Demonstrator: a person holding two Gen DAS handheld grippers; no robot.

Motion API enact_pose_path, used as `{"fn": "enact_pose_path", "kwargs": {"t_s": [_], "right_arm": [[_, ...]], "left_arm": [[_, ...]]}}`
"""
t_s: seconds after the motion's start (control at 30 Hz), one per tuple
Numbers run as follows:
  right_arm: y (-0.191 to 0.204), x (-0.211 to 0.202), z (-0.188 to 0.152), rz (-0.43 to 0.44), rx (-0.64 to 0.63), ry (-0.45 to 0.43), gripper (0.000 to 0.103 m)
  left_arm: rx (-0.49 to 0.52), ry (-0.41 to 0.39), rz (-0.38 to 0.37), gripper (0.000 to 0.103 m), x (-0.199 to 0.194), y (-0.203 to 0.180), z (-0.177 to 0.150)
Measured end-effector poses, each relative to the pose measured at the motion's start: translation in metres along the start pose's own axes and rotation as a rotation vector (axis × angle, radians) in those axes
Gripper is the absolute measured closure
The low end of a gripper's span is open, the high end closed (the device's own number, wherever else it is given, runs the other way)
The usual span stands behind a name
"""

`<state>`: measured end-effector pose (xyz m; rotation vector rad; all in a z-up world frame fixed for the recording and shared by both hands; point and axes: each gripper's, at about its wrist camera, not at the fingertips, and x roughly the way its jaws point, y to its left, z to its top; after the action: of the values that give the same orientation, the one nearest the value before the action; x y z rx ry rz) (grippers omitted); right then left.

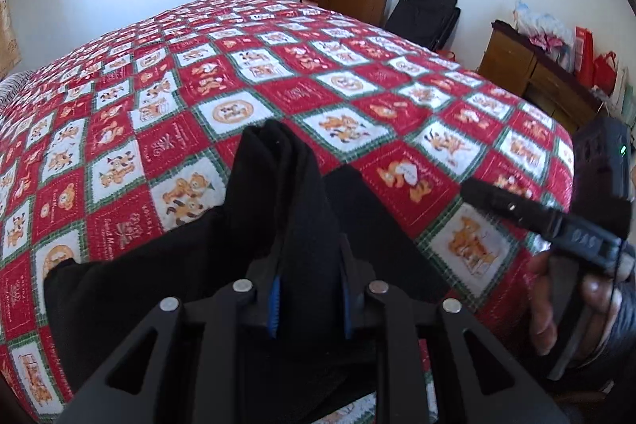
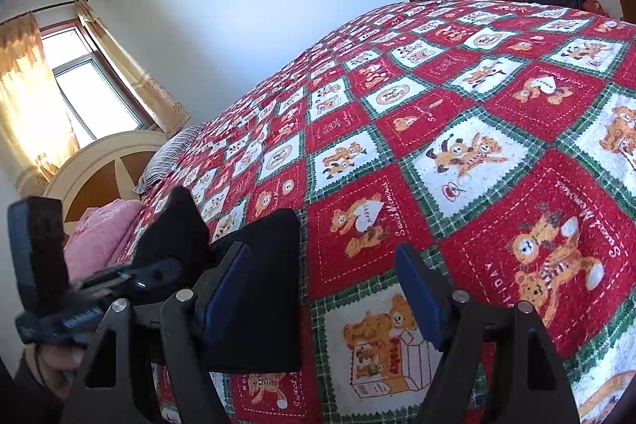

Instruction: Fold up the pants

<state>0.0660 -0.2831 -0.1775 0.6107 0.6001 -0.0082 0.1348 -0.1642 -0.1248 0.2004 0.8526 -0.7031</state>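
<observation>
Between the left hand-held gripper (image 1: 308,289) pads, soft black pants (image 1: 278,193) bunch limply, pinched; right hand-held gripper (image 2: 322,289) gapes empty over bed quilt (image 2: 477,153)

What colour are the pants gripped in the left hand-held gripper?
Black: the pants show best in the left wrist view, bunched in the left hand-held gripper.
</observation>
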Motion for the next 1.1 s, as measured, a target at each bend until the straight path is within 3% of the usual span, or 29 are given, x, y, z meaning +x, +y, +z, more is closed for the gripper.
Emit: {"fn": "enact_pose_path", "kwargs": {"t_s": [0.17,0.27,0.33,0.4,0.47,0.6,0.7,0.87,0.97,1.1], "right_arm": [[-0.004,0.005,0.002,-0.002,0.012,0.014,0.027],[-0.008,0.006,0.003,0.019,0.033,0.019,0.027],[-0.008,0.006,0.004,0.035,0.036,0.021,0.027],[-0.008,0.007,0.004,0.070,0.039,0.028,0.027],[-0.003,0.008,0.004,0.117,0.031,0.037,0.027],[0.018,0.010,-0.002,0.189,-0.035,0.058,0.023],[0.035,0.014,-0.007,0.184,-0.067,0.107,0.022],[0.058,0.017,-0.007,0.124,-0.087,0.164,0.022],[0.066,0.032,-0.008,0.069,-0.085,0.215,0.022],[0.069,0.051,-0.016,0.084,-0.074,0.293,0.022]], "left_arm": [[0.046,-0.020,-0.062,0.074,0.000,-0.024,-0.005],[0.076,-0.062,-0.103,0.057,-0.017,-0.037,-0.007],[0.101,-0.089,-0.100,0.054,-0.028,-0.042,-0.010],[0.130,-0.134,-0.055,0.038,-0.041,-0.042,-0.014],[0.119,-0.185,0.009,0.031,-0.054,-0.031,-0.020],[0.058,-0.254,0.162,0.027,-0.067,0.005,-0.030],[-0.030,-0.255,0.256,0.026,-0.065,0.038,-0.039],[-0.171,-0.240,0.289,0.026,-0.057,0.074,-0.055],[-0.184,-0.237,0.298,0.025,-0.051,0.076,-0.059],[-0.192,-0.241,0.305,0.017,-0.052,0.079,-0.063]]}}
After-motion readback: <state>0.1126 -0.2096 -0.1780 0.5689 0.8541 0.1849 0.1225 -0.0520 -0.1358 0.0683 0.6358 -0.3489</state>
